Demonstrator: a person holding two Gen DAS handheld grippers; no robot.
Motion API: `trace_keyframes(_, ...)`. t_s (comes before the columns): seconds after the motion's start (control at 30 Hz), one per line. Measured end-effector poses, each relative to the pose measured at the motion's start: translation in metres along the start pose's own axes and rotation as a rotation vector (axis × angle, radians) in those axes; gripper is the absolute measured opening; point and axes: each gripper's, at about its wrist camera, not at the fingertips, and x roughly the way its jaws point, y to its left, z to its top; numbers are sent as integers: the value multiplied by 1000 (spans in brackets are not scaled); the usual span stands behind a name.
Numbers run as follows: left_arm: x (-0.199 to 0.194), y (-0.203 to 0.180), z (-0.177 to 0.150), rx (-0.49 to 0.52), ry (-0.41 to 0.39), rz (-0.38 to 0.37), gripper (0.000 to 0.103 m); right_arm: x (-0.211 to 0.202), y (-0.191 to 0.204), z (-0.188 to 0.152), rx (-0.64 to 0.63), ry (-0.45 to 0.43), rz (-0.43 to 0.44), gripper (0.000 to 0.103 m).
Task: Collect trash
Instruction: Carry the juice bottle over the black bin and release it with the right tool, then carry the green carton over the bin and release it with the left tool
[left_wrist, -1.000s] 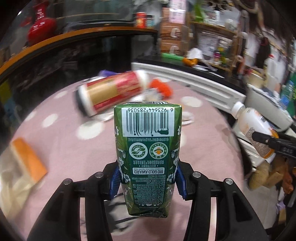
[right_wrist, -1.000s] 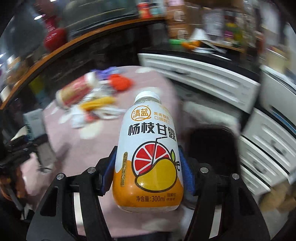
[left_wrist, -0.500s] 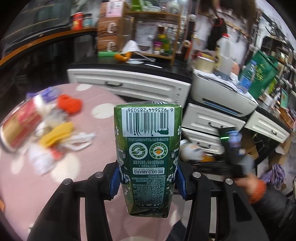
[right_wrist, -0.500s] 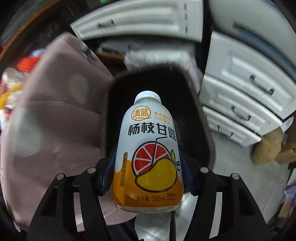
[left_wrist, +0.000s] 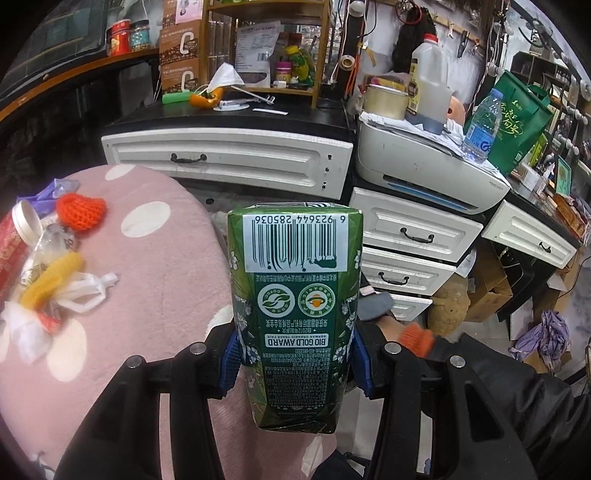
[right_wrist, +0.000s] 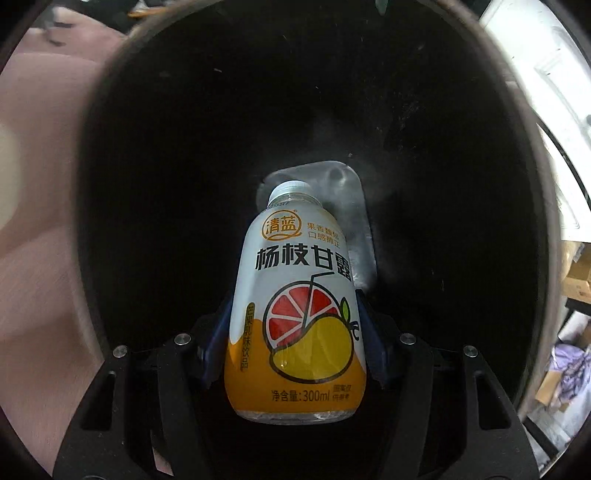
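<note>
One green rectangular drink carton (left_wrist: 295, 295) fills the middle of your left wrist view, clamped between the blue pads of your left hand-held gripper (left_wrist: 293, 363), barcode end pointing away from you. It hangs over the rounded edge of the pink, white-dotted padded surface (left_wrist: 147, 266). On that surface, at the far left, you have one loose heap of trash: one red cylindrical can with a white lid (left_wrist: 14, 243), one orange knitted piece (left_wrist: 81, 210), one yellow strip (left_wrist: 51, 275), one knotted white plastic bag (left_wrist: 86, 293) and some purple wrapper (left_wrist: 51, 190). To the right of the edge stand white drawer units (left_wrist: 410, 254); I count five black handles. One white printer (left_wrist: 424, 173) sits on top, carrying one brown-liquid jug (left_wrist: 428, 88) and one clear water bottle (left_wrist: 482, 125). One sleeve with an orange cuff (left_wrist: 415, 338) shows low right, just past the carton. Open floor lies beyond it, with cardboard boxes farther right.

In your right wrist view, one white-and-orange plastic drink bottle (right_wrist: 299, 306) with a grapefruit picture is gripped by your right hand-held gripper (right_wrist: 295, 343), cap pointing down into one black round bin (right_wrist: 147, 147). The bin's rim rings nearly the whole picture, so the bottle is inside its mouth. On the bin floor lies one clear plastic tray (right_wrist: 351, 206), directly behind the cap. The pink surface borders the rim on the left; white cabinet fronts border it on the right.
</note>
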Motion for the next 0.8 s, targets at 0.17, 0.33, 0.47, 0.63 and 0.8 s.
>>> trace_keyframes(0.17,9,2,-2,-3,24,-1,49,36,6,14,-24,82,-64,62)
trace_keyframes(0.33,14,3,-3,-3,31,2,49,66,5,34,-17,162,-91,62)
trace_keyframes(0.47,16,3,-3,0,38,3,49,78,6,39,-12,183,-94,63)
trace_keyframes(0.63,19,3,-4,0,47,-1,49,65,12,46,-18,157,-89,77)
trace_keyframes(0.8,20,0,-4,9,57,-2,49,29,13,34,-39,91,-50,77)
